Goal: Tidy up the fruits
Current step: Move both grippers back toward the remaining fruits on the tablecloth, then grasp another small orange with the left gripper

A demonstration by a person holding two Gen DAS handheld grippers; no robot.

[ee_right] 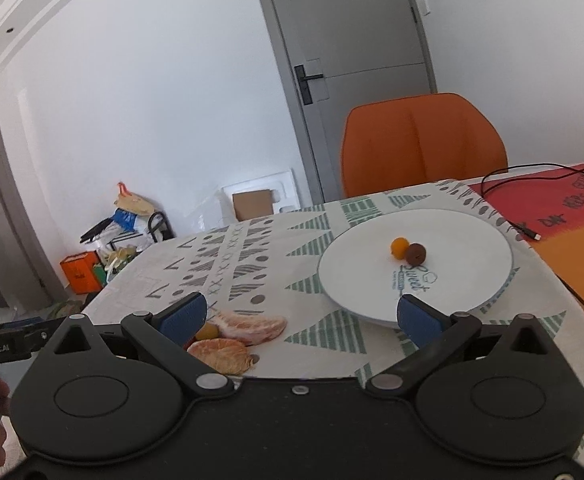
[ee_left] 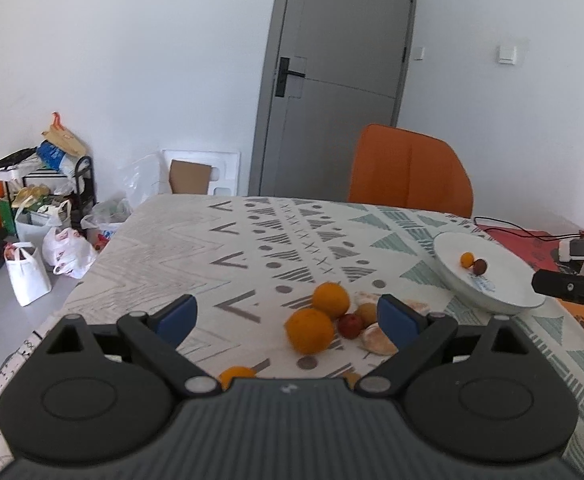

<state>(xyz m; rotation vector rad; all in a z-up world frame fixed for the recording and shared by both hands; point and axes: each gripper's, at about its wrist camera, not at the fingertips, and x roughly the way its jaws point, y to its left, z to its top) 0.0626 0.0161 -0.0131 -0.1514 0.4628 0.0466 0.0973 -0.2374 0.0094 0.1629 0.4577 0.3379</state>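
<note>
Table (ee_left: pixel 196 248) covered by patterned cloth with grey and green triangles. Directly on cloth: two oranges (ee_left: pixel 319 316) touching, small red fruit (ee_left: pixel 350 325) and small yellow fruit (ee_left: pixel 367 313) beside them, peeled citrus segments (ee_right: pixel 236 340) nearby. White plate (ee_right: pixel 371 280) to the right, apart from cluster. Red-orange mat (ee_right: pixel 563 216) and black cable (ee_right: pixel 503 200) at far right.

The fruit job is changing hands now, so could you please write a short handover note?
Left gripper: jaws open, empty, above the loose pile.
Right gripper: jaws open, empty, between the peeled segments and the plate.
Done: a small orange fruit and a brown one sit on the plate.
Left: two oranges, a red fruit, small fruits and the segments are on the tablecloth.
</note>
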